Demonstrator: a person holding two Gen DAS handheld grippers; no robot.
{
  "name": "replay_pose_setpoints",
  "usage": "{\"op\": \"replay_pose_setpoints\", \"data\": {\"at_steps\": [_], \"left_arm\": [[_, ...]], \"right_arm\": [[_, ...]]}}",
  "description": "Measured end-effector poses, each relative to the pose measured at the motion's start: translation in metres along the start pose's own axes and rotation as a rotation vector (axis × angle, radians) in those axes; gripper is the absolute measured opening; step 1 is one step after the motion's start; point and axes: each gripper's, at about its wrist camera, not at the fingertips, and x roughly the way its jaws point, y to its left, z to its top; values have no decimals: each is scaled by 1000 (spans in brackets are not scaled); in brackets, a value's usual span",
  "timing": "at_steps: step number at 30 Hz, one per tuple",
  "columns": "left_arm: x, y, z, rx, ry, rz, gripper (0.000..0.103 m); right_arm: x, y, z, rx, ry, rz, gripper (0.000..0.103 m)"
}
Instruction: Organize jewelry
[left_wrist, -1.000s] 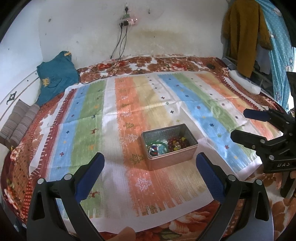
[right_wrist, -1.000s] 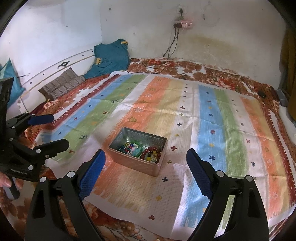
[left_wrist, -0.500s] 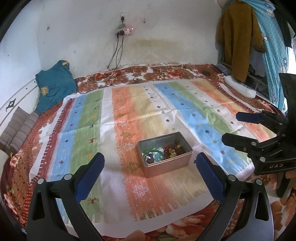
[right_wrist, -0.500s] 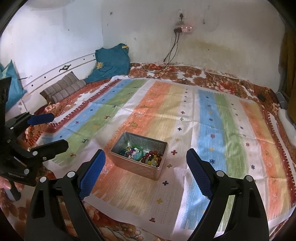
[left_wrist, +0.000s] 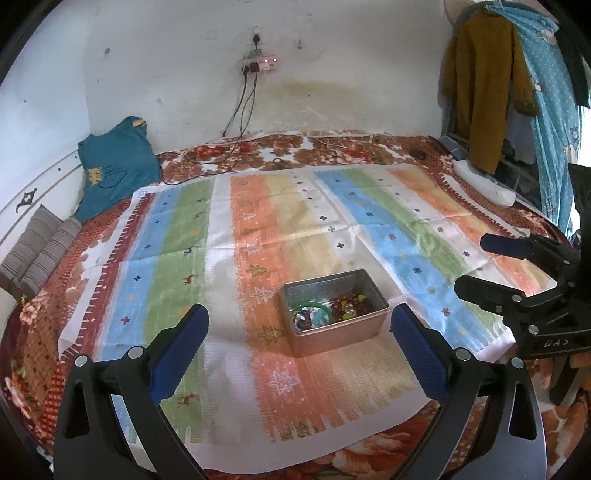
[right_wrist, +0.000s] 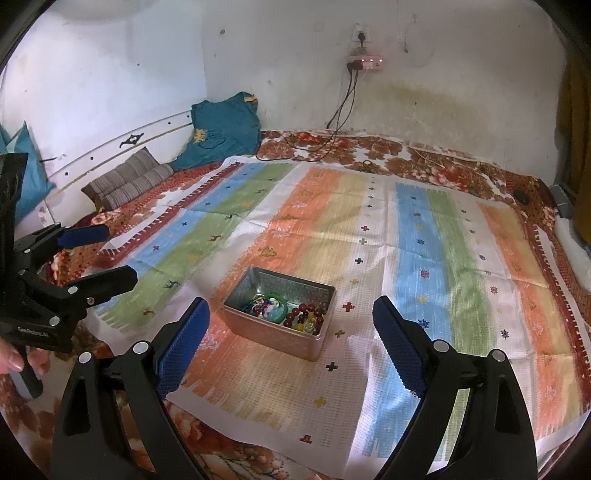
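The left gripper (left_wrist: 299, 339) hangs over the near edge of the mat (left_wrist: 258, 236), jaws spread wide and holding nothing. The right gripper (right_wrist: 291, 339) is likewise spread and empty, held just beside the left one (each shows at the edge of the other's view). Beyond the fingertips, the tin (left_wrist: 334, 314) sits on the mat's orange stripe, apart from both grippers. Inside it lie the beads (right_wrist: 304, 317) on one side, and a green bangle (right_wrist: 277, 308) with smaller pieces on the other. Farther off, a teal cushion (left_wrist: 114, 166) leans on the wall, with cables (left_wrist: 243, 110) hanging from a socket.
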Motion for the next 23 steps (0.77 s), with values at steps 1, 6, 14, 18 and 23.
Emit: {"op": "replay_pose_setpoints", "data": {"at_steps": [1, 6, 14, 18, 23], "left_arm": [[0, 0, 0, 0, -2, 2, 97], [-1, 1, 0, 1, -6, -7, 97], [-4, 0, 1, 5, -31, -13, 97], [-6, 0, 3, -11, -49, -15, 97], [-7, 1, 3, -13, -48, -20, 97]], "right_arm": [[0, 1, -1, 0, 3, 2, 90], [-3, 3, 2, -9, -3, 6, 94], [-10, 3, 4, 2, -41, 2, 94], [-12, 3, 2, 1, -56, -1, 96], [-12, 5, 3, -4, -71, -1, 96]]}}
